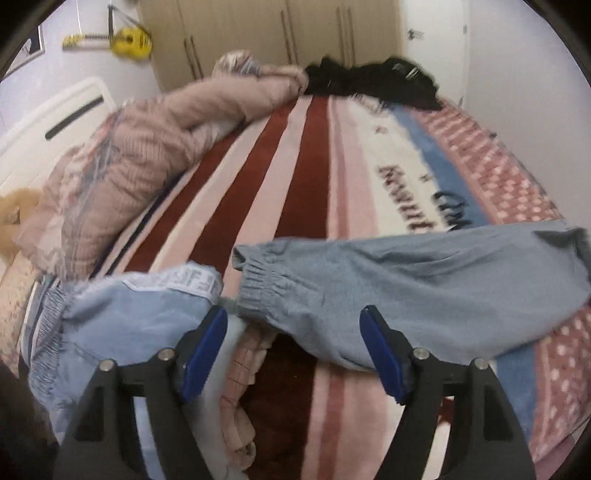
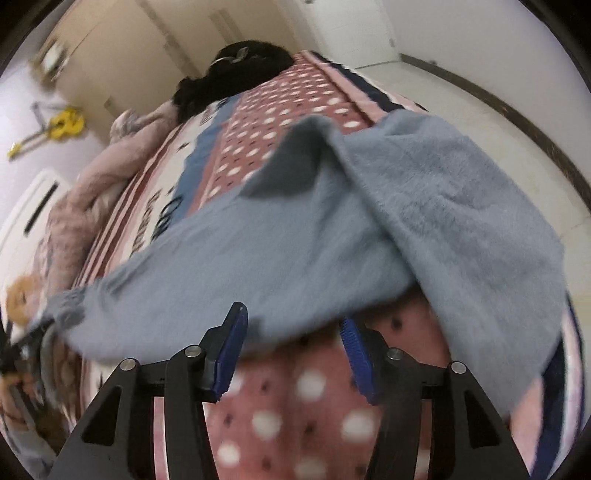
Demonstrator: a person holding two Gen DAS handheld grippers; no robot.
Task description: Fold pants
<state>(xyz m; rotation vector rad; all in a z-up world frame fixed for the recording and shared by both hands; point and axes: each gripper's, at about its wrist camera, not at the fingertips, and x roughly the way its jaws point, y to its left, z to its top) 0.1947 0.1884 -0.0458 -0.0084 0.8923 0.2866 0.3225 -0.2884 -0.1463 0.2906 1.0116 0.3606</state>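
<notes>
Grey-blue fleece pants (image 1: pixel 424 288) lie across the striped blanket (image 1: pixel 295 177) on the bed, elastic cuff (image 1: pixel 258 280) toward the left. My left gripper (image 1: pixel 293 321) is open just in front of the cuff end, nothing between its blue pads. In the right wrist view the pants (image 2: pixel 295 240) spread wide, one part folded over at the right (image 2: pixel 461 206). My right gripper (image 2: pixel 293 325) is open at the pants' near edge, over the dotted blanket (image 2: pixel 295 406); the cloth edge hangs close to its fingertips.
Light blue clothes (image 1: pixel 129 325) and a pink garment (image 1: pixel 243 369) lie at the near left. A bunched pink quilt (image 1: pixel 147 147) runs along the left. A black garment (image 1: pixel 369 81) lies at the far end. Wardrobe (image 1: pixel 258 33) behind; floor (image 2: pixel 480 110) to the right.
</notes>
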